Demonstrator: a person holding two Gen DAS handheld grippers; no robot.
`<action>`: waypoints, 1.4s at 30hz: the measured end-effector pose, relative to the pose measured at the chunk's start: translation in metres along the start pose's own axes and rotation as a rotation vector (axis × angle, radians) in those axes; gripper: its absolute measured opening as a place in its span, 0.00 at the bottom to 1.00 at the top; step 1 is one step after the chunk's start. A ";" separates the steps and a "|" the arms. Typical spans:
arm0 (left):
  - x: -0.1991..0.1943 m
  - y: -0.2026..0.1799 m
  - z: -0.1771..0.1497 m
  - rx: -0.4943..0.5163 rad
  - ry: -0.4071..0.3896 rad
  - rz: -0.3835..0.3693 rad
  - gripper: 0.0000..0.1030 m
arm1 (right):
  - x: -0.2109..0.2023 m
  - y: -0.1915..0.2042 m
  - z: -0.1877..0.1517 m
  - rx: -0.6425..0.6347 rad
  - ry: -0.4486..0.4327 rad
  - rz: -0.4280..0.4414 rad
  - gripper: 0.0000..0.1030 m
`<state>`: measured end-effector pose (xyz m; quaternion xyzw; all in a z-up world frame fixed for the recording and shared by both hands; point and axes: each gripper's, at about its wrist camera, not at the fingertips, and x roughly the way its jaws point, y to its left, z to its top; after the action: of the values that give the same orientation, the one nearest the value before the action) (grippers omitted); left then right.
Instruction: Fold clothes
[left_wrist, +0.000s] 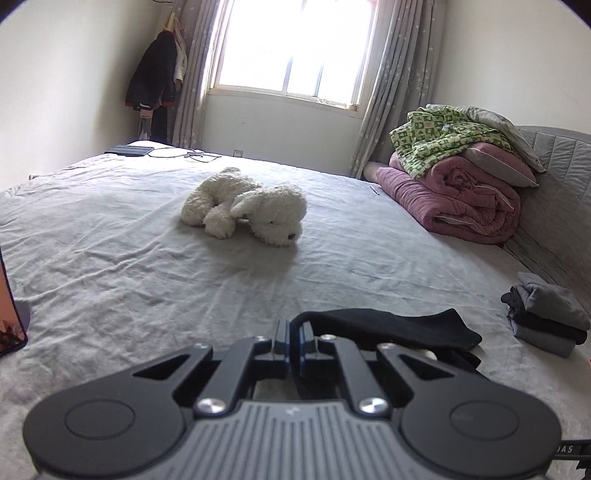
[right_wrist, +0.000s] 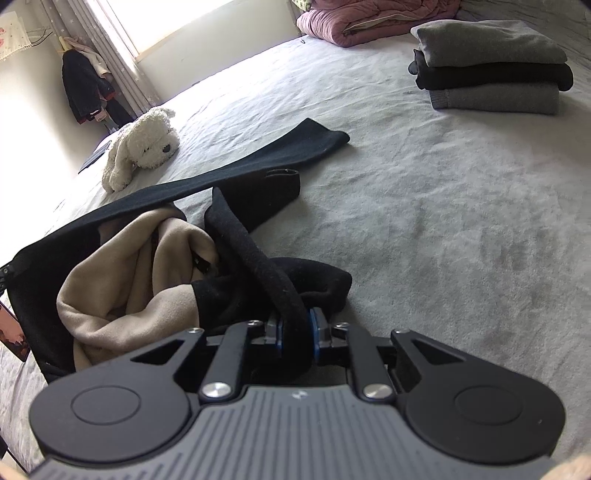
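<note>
Right wrist view: black garment (right_wrist: 236, 177) is pinched by closed right claw (right_wrist: 295, 332) and left claw (left_wrist: 293, 339); edges should be pulled taut ahead

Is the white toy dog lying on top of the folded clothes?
No, the toy dog lies on the bare sheet, far from the folded stack.

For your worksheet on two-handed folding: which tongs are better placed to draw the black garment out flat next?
Probably the left tongs: they pinch a thin edge of the black garment, with open bed ahead. The right tongs hold a thick bunched roll.
</note>
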<state>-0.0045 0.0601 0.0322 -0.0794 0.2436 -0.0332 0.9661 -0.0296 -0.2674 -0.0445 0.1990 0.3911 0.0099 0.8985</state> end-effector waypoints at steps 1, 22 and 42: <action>-0.003 0.004 0.000 0.005 -0.006 0.010 0.04 | -0.001 0.001 0.001 -0.002 -0.005 0.001 0.15; -0.017 0.066 -0.030 0.115 0.223 0.158 0.06 | -0.010 0.003 0.021 0.053 -0.071 0.027 0.22; 0.070 0.032 -0.029 0.182 0.292 -0.002 0.50 | 0.040 0.037 0.036 -0.011 0.008 0.023 0.57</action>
<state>0.0441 0.0801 -0.0306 0.0136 0.3771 -0.0674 0.9236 0.0291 -0.2391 -0.0369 0.1983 0.3926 0.0232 0.8978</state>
